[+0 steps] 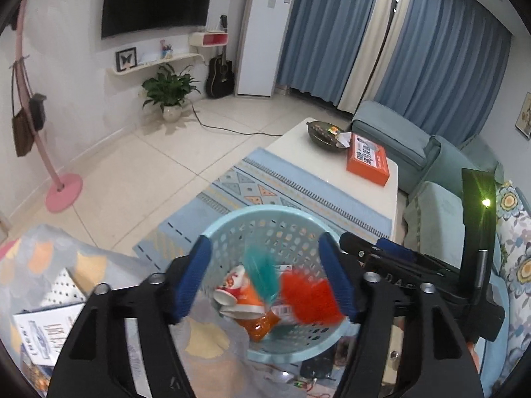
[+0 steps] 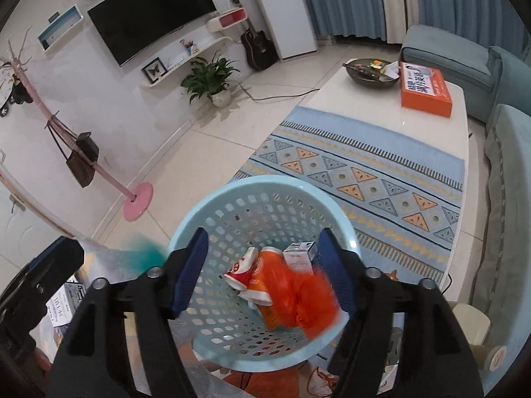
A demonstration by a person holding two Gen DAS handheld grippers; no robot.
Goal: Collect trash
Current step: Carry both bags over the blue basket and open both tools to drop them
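Note:
A light blue perforated basket (image 1: pixel 232 229) (image 2: pixel 205 212) sits below both grippers. Inside lie a red-and-white paper cup (image 1: pixel 229 293) (image 2: pixel 242 270), an orange packet (image 1: pixel 257 323) (image 2: pixel 268 285) and a small white box (image 2: pixel 298 253). My left gripper (image 1: pixel 268 287) is open above the basket; a blurred teal wrapper (image 1: pixel 262 270) and a blurred orange-red wrapper (image 1: pixel 310 298) are in mid-air between its fingers. My right gripper (image 2: pixel 262 273) is open above the basket, with the blurred orange-red wrapper (image 2: pixel 312 301) by its right finger. The teal wrapper (image 2: pixel 146 253) shows as a blur at the left.
A white coffee table (image 2: pixel 431 122) carries an orange box (image 2: pixel 424 88), a dark bowl (image 2: pixel 370 71) and a patterned blue runner (image 2: pixel 365 172). A teal sofa (image 2: pixel 504 172) lies right. A pink coat stand (image 2: pixel 136 200) and potted plant (image 2: pixel 212 79) stand left. Booklets (image 1: pixel 46 335) lie beside the basket.

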